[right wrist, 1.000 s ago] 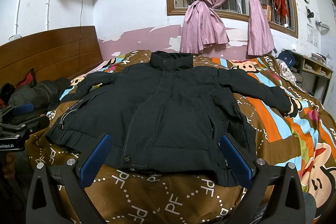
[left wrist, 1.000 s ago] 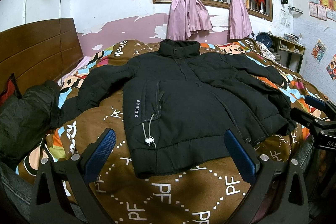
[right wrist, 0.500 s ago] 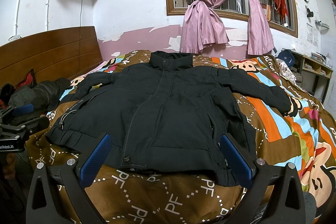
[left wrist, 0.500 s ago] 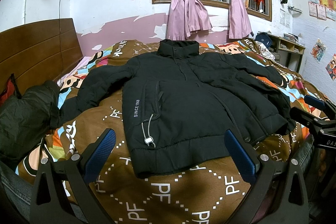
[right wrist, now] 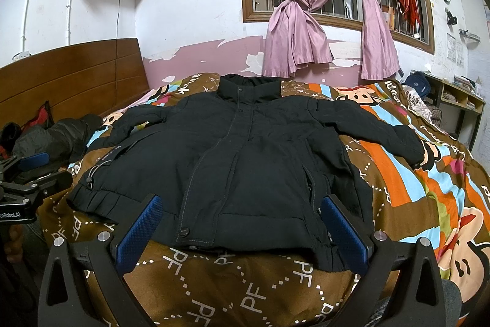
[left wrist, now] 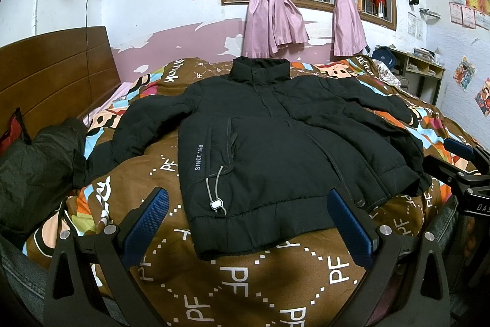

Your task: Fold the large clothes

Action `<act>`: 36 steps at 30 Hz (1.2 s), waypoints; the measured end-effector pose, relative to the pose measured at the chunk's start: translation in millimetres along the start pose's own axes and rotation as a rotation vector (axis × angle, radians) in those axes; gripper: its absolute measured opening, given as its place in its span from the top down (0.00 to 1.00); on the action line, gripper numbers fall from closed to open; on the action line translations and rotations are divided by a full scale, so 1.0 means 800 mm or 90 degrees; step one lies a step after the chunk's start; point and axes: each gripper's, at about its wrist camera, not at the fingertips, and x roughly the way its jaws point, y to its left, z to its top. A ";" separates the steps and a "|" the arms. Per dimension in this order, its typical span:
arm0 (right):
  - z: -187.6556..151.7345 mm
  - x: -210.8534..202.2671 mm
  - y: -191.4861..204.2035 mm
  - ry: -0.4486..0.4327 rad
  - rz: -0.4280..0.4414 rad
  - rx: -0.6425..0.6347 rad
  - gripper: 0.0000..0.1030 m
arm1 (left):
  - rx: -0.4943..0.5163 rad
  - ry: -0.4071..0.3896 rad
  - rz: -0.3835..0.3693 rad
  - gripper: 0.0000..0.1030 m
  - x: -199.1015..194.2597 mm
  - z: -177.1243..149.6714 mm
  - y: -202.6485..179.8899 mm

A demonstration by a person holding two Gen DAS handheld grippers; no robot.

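A large black padded jacket [left wrist: 269, 143] lies face up on the bed, collar toward the window, both sleeves spread out; it also shows in the right wrist view [right wrist: 245, 161]. My left gripper [left wrist: 248, 222] is open and empty, hovering just short of the jacket's hem at its left half. My right gripper [right wrist: 242, 229] is open and empty, just short of the hem at the right half. Each gripper appears at the edge of the other's view, the right one [left wrist: 459, 170] and the left one [right wrist: 27, 176].
The bed carries a brown patterned quilt [left wrist: 245, 281]. A dark bundle of clothing [left wrist: 33, 170] lies at the left by the wooden headboard [left wrist: 52, 75]. A window with pink curtains [left wrist: 275, 11] is behind; a desk [left wrist: 422, 72] stands at the right.
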 end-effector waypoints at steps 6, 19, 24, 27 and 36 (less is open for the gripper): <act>0.001 0.004 -0.002 0.017 -0.012 0.011 0.00 | -0.003 0.018 0.009 0.02 0.006 0.000 0.004; 0.022 0.040 -0.034 0.096 -0.107 0.027 0.00 | -0.034 0.068 0.016 0.02 0.028 0.022 0.027; 0.036 0.058 -0.055 0.102 -0.142 0.016 0.00 | -0.030 0.103 -0.002 0.02 0.055 0.038 0.030; 0.042 0.074 -0.069 0.105 -0.158 0.009 0.00 | 0.001 0.109 0.001 0.02 0.071 0.054 0.028; 0.063 0.128 -0.123 0.111 -0.172 0.051 0.00 | 0.054 0.144 0.022 0.02 0.140 0.101 0.018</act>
